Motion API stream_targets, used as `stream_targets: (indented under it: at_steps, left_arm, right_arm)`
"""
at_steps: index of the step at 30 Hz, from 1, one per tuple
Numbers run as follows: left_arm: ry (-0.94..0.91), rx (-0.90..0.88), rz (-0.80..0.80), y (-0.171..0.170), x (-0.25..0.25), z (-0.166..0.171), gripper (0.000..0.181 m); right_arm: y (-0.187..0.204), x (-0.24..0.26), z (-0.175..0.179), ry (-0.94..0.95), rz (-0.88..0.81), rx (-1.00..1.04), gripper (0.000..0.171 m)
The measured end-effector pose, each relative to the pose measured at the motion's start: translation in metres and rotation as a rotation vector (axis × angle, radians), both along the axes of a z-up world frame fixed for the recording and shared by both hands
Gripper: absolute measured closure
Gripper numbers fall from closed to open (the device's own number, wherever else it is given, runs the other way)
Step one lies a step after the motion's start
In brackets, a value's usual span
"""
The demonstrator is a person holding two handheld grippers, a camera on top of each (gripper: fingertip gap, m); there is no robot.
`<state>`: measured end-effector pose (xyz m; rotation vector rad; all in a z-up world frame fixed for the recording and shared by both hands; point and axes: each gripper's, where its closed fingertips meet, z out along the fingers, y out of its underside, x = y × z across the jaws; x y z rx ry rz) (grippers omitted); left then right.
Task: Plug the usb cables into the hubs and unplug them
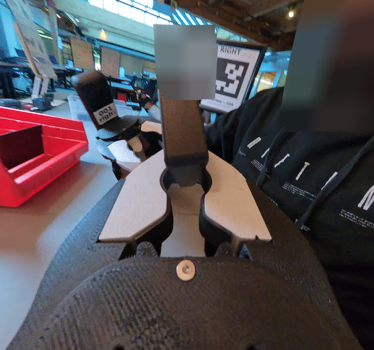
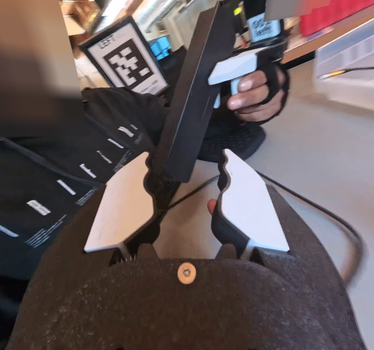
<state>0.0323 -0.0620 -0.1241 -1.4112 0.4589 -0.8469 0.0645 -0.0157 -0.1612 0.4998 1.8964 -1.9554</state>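
Above the worktop (image 1: 30,229), near its front edge, my left hand-held gripper (image 1: 186,180) pinches one end of the long black hub (image 1: 182,133), while my right hand-held gripper (image 2: 186,180) hangs spread around its other end. I judge this the set-up before plugging (no plug in either grip): next I must find the usb cable (image 2: 303,204) trailing on the worktop and take its connector.

- The left gripper (image 1: 185,175) body is formed of matt black plastic with a ribbed, layered grain; its fingers (image 1: 139,202) are faced with smooth matt white plates.
- A bare metal screw (image 1: 185,269) is set in the housing.
- The hub (image 1: 183,135) is cased in fine-textured matt black.
- The red bin (image 1: 50,158) is moulded in glossy plastic.
- The hoodie (image 1: 303,178) is made of black cloth.
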Motion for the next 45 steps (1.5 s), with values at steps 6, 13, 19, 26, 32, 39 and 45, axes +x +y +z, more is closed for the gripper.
stream_targets:
  at_steps: [6, 13, 19, 26, 32, 39, 45]
  left_arm:
    - [0.043, -0.068, -0.112, 0.007, 0.028, -0.020, 0.154]
    - [-0.070, -0.112, 0.097, 0.036, 0.006, -0.015, 0.143]
    - [0.129, -0.099, 0.561, 0.051, -0.044, -0.019, 0.139]
    - [0.455, -0.129, 0.665, 0.066, -0.028, -0.037, 0.123]
    - [0.662, -0.108, 0.762, 0.071, -0.030, -0.046, 0.124]
    - [0.376, -0.057, 0.335, 0.043, 0.008, -0.025, 0.127]
    - [0.316, 0.057, 0.152, 0.026, 0.036, -0.010, 0.154]
  right_arm:
    - [-0.040, 0.029, -0.023, -0.126, 0.240, 0.027, 0.104]
    - [-0.055, 0.021, -0.024, -0.011, 0.138, 0.044, 0.112]
    - [-0.028, -0.052, -0.034, 0.311, -0.429, 0.314, 0.114]
    - [-0.011, -0.081, -0.048, 0.581, -0.736, 0.699, 0.135]
    - [-0.007, -0.087, -0.047, 0.606, -0.825, 0.780, 0.140]
    - [-0.034, -0.051, -0.021, 0.608, -0.551, 0.463, 0.116]
    - [-0.051, -0.022, -0.042, 0.407, -0.262, 0.428, 0.088]
